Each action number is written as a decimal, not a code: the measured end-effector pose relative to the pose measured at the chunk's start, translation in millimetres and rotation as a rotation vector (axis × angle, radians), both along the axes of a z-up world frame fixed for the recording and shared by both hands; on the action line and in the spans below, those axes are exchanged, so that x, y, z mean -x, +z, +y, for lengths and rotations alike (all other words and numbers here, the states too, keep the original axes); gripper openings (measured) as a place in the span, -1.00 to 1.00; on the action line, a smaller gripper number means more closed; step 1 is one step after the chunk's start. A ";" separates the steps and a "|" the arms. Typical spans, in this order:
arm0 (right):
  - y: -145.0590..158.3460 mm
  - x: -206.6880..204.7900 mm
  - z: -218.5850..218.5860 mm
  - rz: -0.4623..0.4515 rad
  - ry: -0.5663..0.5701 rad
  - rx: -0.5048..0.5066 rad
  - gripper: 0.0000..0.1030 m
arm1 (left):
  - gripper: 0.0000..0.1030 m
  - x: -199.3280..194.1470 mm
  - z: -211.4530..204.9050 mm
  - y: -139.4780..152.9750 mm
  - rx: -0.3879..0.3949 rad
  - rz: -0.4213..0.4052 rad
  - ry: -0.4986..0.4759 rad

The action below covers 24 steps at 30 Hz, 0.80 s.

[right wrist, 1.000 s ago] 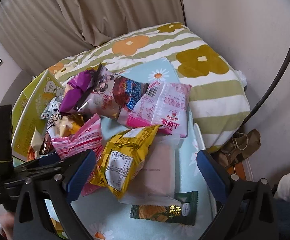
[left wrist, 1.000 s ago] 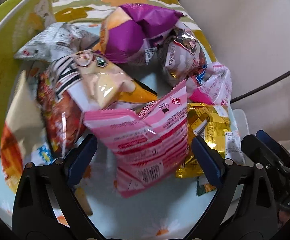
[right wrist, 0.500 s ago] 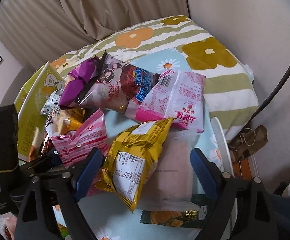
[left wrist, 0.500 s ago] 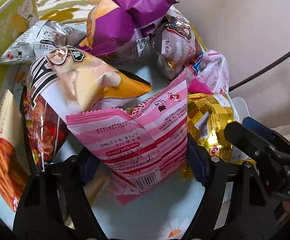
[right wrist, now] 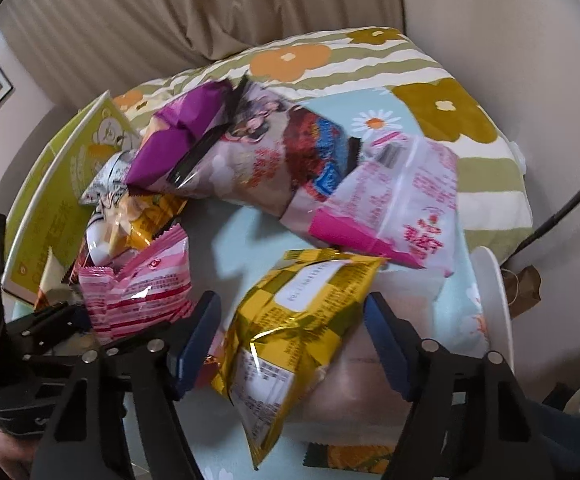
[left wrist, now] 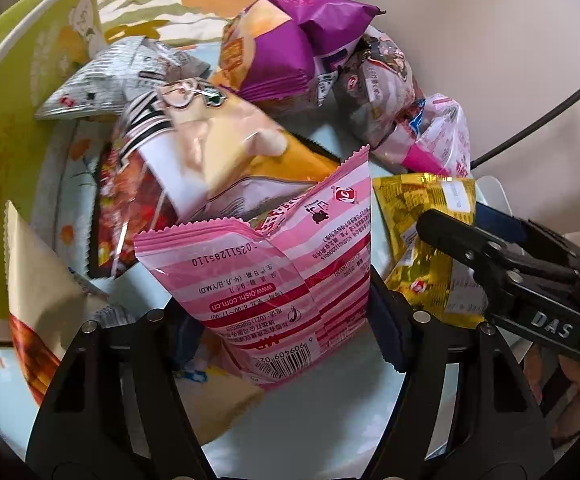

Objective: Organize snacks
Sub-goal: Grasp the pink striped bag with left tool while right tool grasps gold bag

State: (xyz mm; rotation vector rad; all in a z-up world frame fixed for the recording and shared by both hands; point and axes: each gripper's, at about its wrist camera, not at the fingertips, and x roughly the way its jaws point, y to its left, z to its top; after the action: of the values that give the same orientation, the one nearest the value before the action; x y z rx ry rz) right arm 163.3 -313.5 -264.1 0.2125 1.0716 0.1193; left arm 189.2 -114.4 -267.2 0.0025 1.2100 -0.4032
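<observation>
A pile of snack packets lies on a light blue flowered cloth. My left gripper (left wrist: 286, 332) is shut on a pink striped packet (left wrist: 274, 264), which also shows in the right wrist view (right wrist: 142, 284). My right gripper (right wrist: 290, 344) has its jaws around a yellow-gold checked packet (right wrist: 294, 328), which looks pinched between them; that packet also shows in the left wrist view (left wrist: 426, 236). Behind lie a purple packet (left wrist: 290, 40), a pale pink packet (right wrist: 402, 208) and a cream-and-orange packet (left wrist: 226, 148).
A green carton (left wrist: 6, 152) stands open at the left. A striped flowered pillow (right wrist: 370, 64) lies at the back against a curtain. A white tray rim (right wrist: 494, 280) sits at the right. A dark green packet (right wrist: 354, 456) lies in front.
Both grippers moved forward into the pile and narrowed. The left one closed on the pink striped packet. The right one closed in around the yellow-gold packet.
</observation>
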 end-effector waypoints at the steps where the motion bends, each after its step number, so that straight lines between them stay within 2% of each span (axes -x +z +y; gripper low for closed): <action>1: -1.0 -0.4 4.0 -0.001 0.012 0.018 0.30 | 0.30 0.8 3.0 0.2 0.002 0.001 0.000; 6: -8.4 -1.1 26.8 -0.010 0.084 0.113 0.25 | 0.30 7.2 11.9 2.5 -0.014 -0.007 -0.001; 8: -11.9 -0.3 34.0 -0.017 0.118 0.112 0.08 | 0.30 8.2 15.4 1.3 -0.017 -0.003 0.001; 12: -11.1 1.9 39.7 -0.025 0.136 0.112 -0.06 | 0.30 10.3 18.1 0.2 -0.011 -0.001 0.005; 24: 33.9 19.0 23.0 -0.092 0.106 0.096 -0.10 | 0.30 18.5 6.1 36.0 0.031 -0.065 -0.003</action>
State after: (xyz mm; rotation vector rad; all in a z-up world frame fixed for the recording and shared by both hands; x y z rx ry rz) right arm 144.2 -290.6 -230.2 0.0625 0.9942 0.1709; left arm 170.7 -108.3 -231.2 -0.0092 1.1402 -0.4217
